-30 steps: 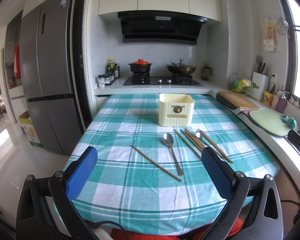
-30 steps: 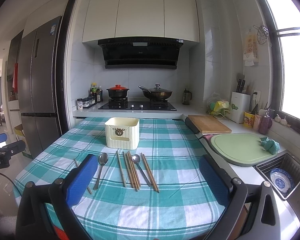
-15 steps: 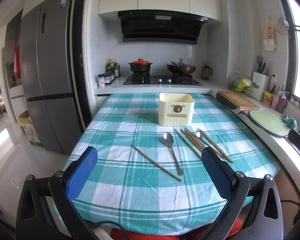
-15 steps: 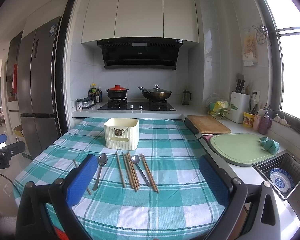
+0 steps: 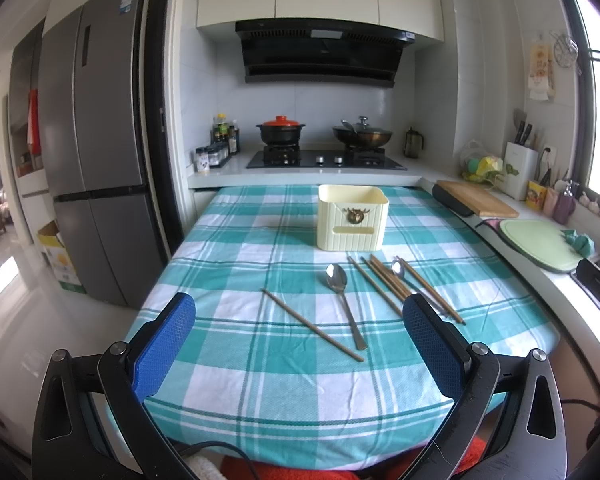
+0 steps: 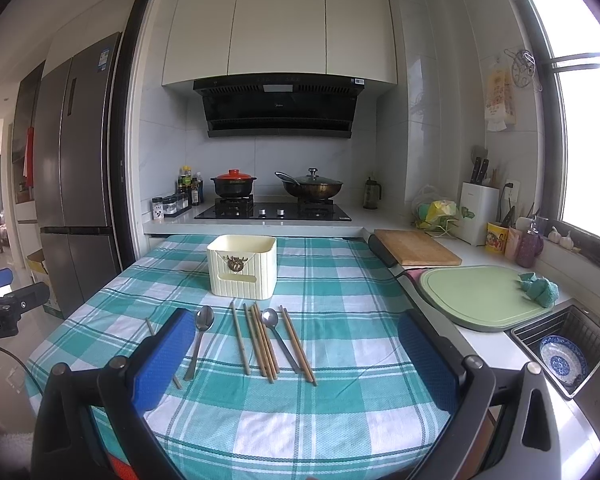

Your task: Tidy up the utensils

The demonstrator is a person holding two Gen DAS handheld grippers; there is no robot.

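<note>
Utensils lie loose on the checked counter (image 5: 228, 380) in front of a cream holder (image 5: 352, 216); both claws hover wide apart and hold nothing.

The left claw (image 5: 298, 350) and right claw (image 6: 296, 360) hang over the near edge, blue pads spread wide. The holder stands upright toward the far end of the counter, its open top up. A lone chopstick (image 5: 312, 325) lies apart on the left, its long axis diagonal, running from far-left to near-right. Just beside it a spoon (image 5: 342, 300) lies with its bowl toward the holder and its handle toward the near edge. To the right, a loose group of chopsticks (image 6: 260, 340) and a second spoon (image 6: 278, 336) lie roughly parallel, long axes running from holder to near edge, spoon bowl at the far end.
</note>
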